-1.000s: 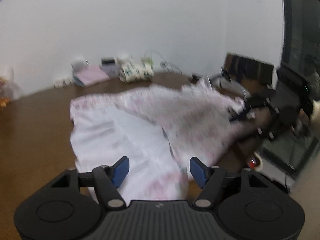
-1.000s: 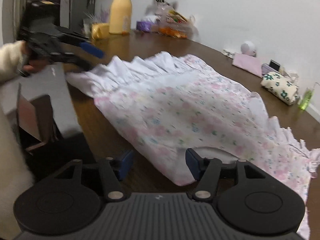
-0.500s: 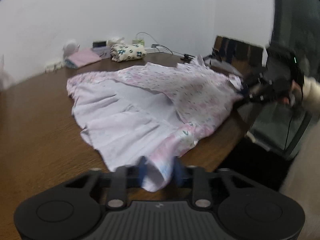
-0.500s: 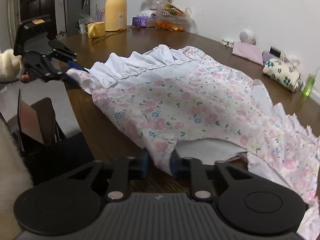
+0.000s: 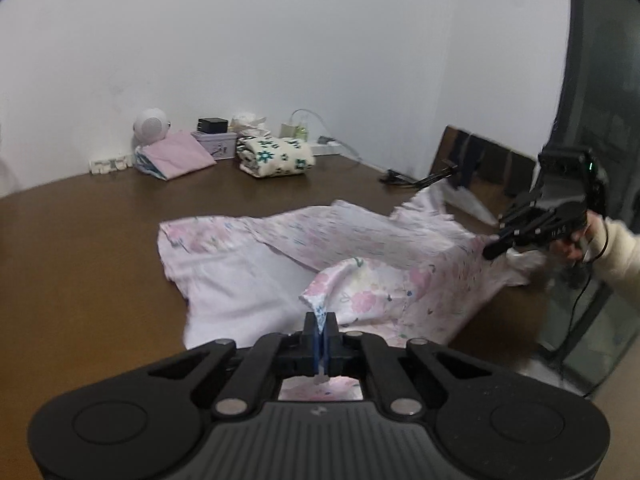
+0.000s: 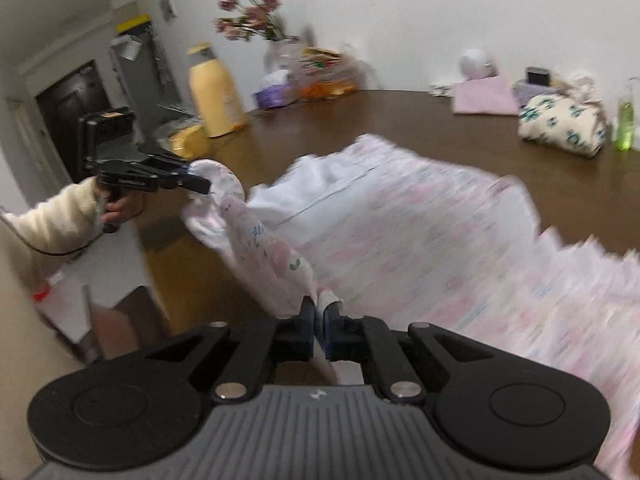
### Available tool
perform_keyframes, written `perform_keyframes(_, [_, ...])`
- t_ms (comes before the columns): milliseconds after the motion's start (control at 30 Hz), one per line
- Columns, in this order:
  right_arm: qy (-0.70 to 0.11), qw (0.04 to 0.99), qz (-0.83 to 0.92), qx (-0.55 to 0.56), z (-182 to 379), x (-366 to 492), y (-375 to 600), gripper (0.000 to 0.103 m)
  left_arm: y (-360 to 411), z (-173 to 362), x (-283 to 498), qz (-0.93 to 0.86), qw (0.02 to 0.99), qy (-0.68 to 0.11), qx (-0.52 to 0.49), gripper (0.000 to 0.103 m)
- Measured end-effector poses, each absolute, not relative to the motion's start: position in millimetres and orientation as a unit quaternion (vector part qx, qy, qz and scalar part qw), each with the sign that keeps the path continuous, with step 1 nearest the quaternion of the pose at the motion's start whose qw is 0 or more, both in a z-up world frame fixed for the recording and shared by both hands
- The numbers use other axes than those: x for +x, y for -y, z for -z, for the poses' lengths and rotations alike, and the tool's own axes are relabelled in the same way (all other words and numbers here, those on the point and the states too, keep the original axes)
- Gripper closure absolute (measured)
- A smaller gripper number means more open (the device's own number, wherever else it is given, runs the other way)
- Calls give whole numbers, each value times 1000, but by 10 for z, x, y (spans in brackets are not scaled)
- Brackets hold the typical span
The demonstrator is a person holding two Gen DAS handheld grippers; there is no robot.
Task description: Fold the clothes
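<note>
A pink floral garment [image 5: 360, 248] with a white lining lies spread on the brown table [image 5: 80, 248]. My left gripper [image 5: 321, 326] is shut on one near corner of it and holds that corner raised. My right gripper [image 6: 318, 312] is shut on the other near corner, also raised. In the left wrist view the right gripper [image 5: 496, 250] shows at the right edge, pinching the cloth. In the right wrist view the left gripper [image 6: 200, 184] shows at the left, pinching the cloth. The garment [image 6: 420, 236] looks blurred there.
Along the far wall stand a folded floral cloth [image 5: 276, 156], a folded pink cloth [image 5: 176, 156], a small tin [image 5: 214, 146] and a white round speaker [image 5: 150, 128]. A yellow bottle [image 6: 214, 96], flowers [image 6: 248, 16] and a green bottle [image 6: 625, 120] stand on the table. A chair [image 5: 480, 164] stands at the table's right.
Both grippers were open a second ago, closed on the garment's near corners, and have now lifted them off the table edge.
</note>
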State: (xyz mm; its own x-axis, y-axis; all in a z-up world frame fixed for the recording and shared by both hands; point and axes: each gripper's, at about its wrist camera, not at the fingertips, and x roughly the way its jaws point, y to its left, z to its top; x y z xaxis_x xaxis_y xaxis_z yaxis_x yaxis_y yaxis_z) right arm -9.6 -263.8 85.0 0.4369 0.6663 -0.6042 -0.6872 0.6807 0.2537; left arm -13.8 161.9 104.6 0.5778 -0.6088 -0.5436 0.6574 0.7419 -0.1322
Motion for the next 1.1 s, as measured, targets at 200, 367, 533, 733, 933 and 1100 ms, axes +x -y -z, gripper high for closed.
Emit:
perform_keyframes(200, [-380, 849, -362, -55, -643, 623, 2534, 99, -1423, -882, 498, 316, 894, -312, 59, 102])
perform_keyframes(367, [-383, 863, -326, -44, -533, 928, 2559, 77, -1475, -795, 720, 263, 907, -326, 53, 91])
perform_keyframes(533, [-332, 895, -297, -27, -827, 707, 2859, 39, -1556, -798, 376, 247, 916, -315, 32, 81])
perform_keyframes(733, [-357, 888, -283, -63, -921, -253, 3196, 23, -1653, -803, -41, 229, 925, -302, 7, 54])
perform_keyframes(933, [-395, 875, -238, -150, -597, -923, 3083, 23, -1297, -707, -128, 220, 923, -307, 74, 54])
perform_keyframes(1100, [-397, 882, -193, -165, -505, -1023, 3258, 79, -1083, -577, -80, 221, 915, -318, 112, 54])
